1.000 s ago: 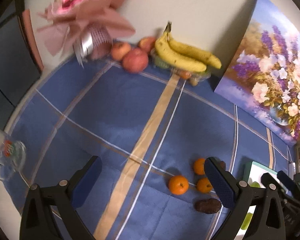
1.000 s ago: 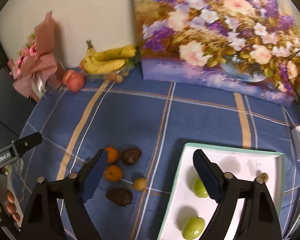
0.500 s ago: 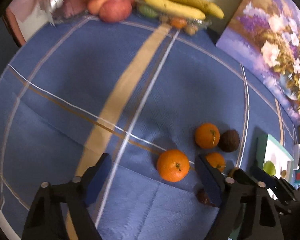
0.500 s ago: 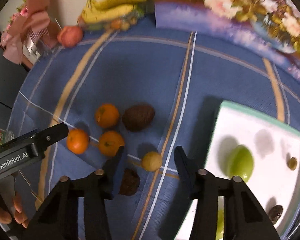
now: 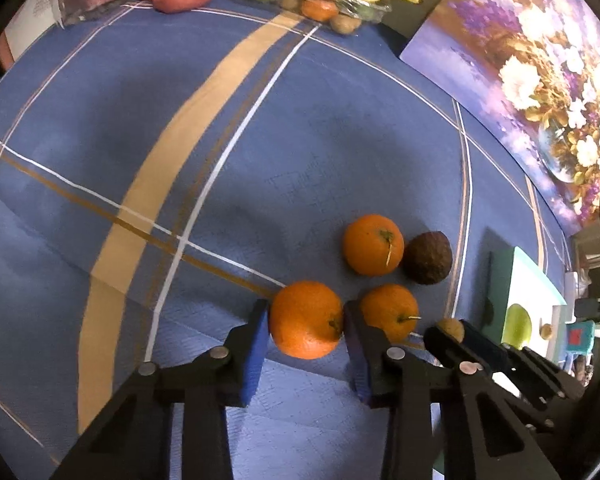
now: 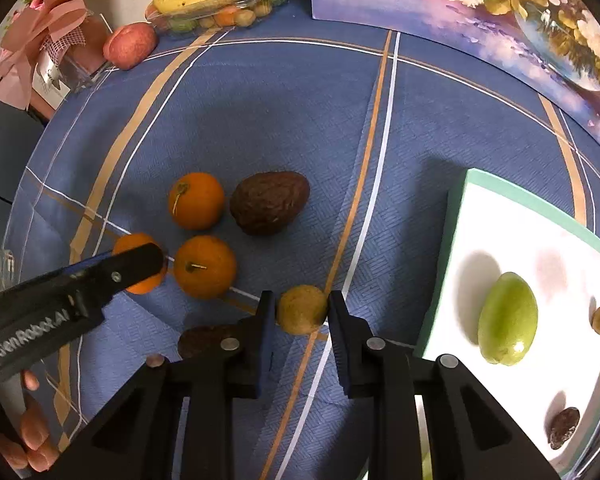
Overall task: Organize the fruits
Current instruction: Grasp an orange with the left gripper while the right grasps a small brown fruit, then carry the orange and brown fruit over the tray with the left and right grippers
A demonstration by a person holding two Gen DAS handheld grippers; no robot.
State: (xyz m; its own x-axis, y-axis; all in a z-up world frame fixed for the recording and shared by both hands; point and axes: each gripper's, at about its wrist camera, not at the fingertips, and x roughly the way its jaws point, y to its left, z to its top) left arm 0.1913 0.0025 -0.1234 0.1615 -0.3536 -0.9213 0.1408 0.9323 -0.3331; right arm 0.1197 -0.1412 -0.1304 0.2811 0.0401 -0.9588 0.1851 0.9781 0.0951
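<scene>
— Left gripper (image 5: 306, 326)? 
— Just closed on an orange (image 5: 306, 320), mid-cloth (image 5: 260, 160).
— Right gripper (image 6: 302, 312)?
— Just pinched a small yellowish fruit (image 6: 302, 309) beside the tray's (image 6: 452, 216) left edge.

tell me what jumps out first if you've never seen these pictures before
Both grippers are down on the blue cloth, each closed on a fruit. The left gripper clamps an orange, and the right gripper clamps a small yellowish fruit; the jaws of both have just been closing. Two more oranges and a dark avocado lie just beyond, with a white tray holding a green fruit off to the right.
</scene>
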